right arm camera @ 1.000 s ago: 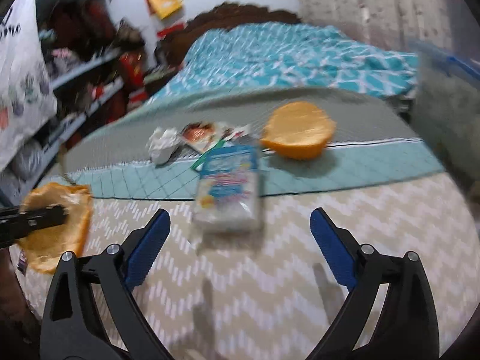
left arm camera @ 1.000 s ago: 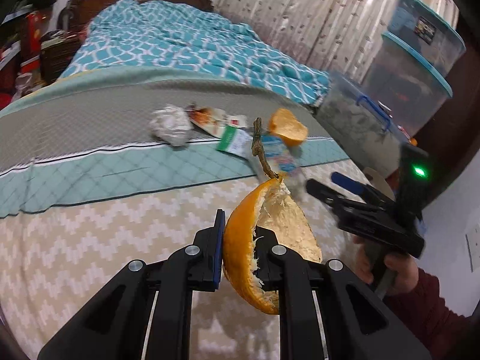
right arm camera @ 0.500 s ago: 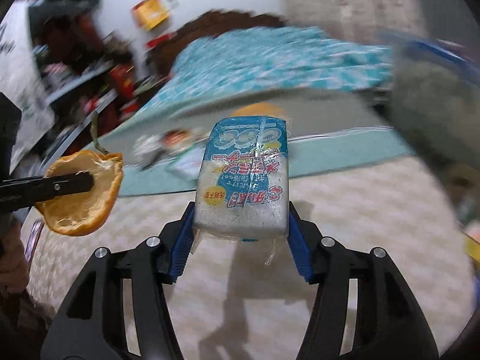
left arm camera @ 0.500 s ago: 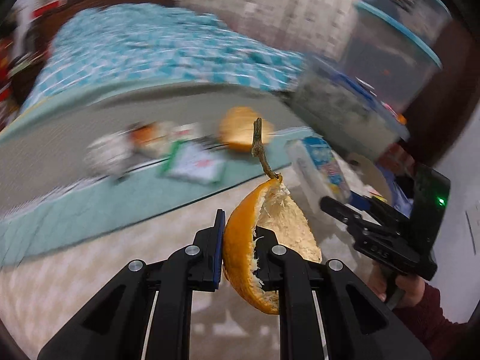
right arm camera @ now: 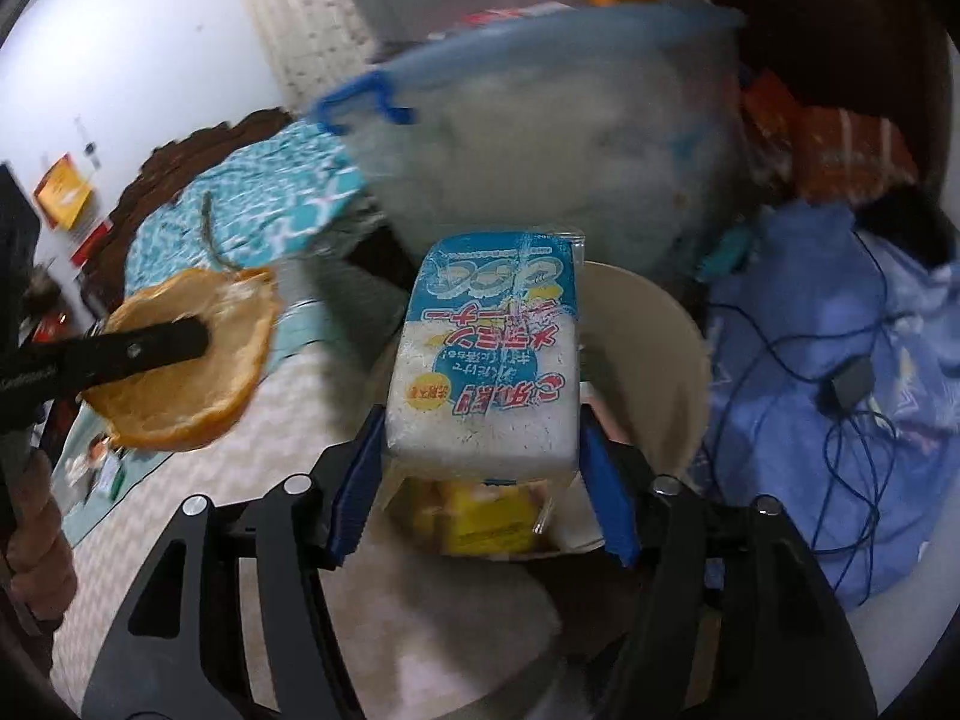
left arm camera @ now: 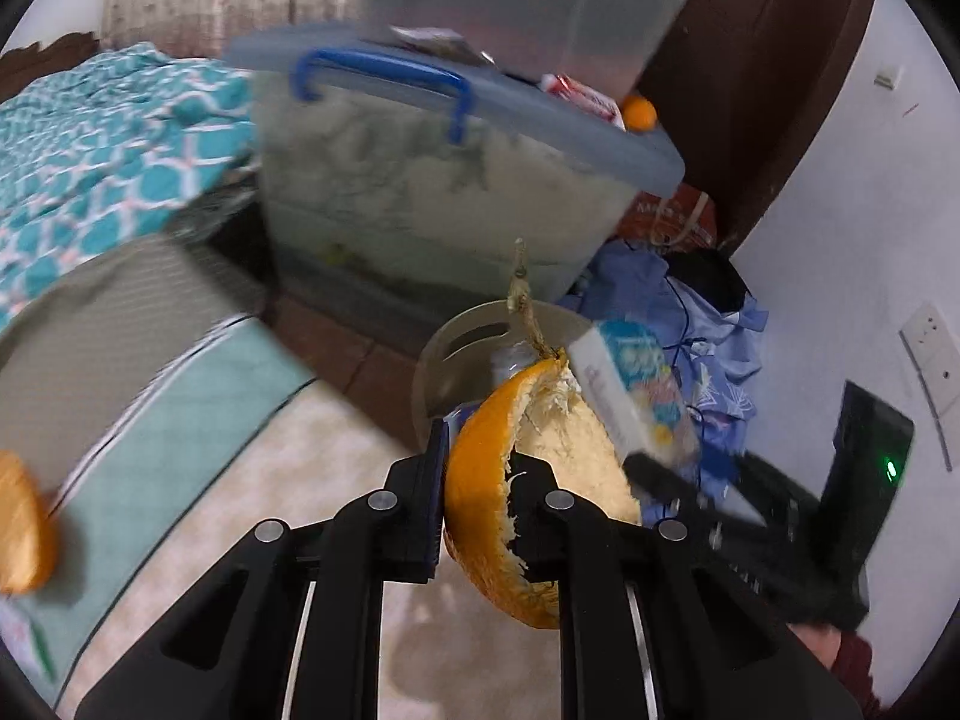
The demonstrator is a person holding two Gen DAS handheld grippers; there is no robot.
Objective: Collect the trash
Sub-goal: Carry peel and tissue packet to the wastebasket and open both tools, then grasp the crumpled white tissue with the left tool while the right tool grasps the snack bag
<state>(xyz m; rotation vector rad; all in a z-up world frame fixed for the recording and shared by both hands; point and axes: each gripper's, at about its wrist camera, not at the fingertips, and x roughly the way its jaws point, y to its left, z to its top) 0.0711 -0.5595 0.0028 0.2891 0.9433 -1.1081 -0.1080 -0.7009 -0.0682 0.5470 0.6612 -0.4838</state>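
Observation:
My left gripper (left arm camera: 480, 480) is shut on an orange peel (left arm camera: 540, 480) with a dry stem on top; the peel also shows in the right wrist view (right arm camera: 186, 360), held in the air at the left. My right gripper (right arm camera: 480, 456) is shut on a white and blue plastic packet (right arm camera: 492, 348), held over the open beige trash bin (right arm camera: 654, 348). Yellow trash lies inside the bin. In the left wrist view the packet (left arm camera: 636, 390) hangs just right of the peel, above the bin (left arm camera: 456, 342).
A large lidded plastic storage box (left arm camera: 432, 180) with a blue handle stands behind the bin. Blue cloth with a black cable (right arm camera: 852, 396) lies right of the bin. Another orange peel (left arm camera: 21, 528) lies on the bed (left arm camera: 150, 432) at the far left.
Both grippers swung right, away from the bed, toward the bin. The right gripper closed on the packet a second ago and now holds it over the bin.

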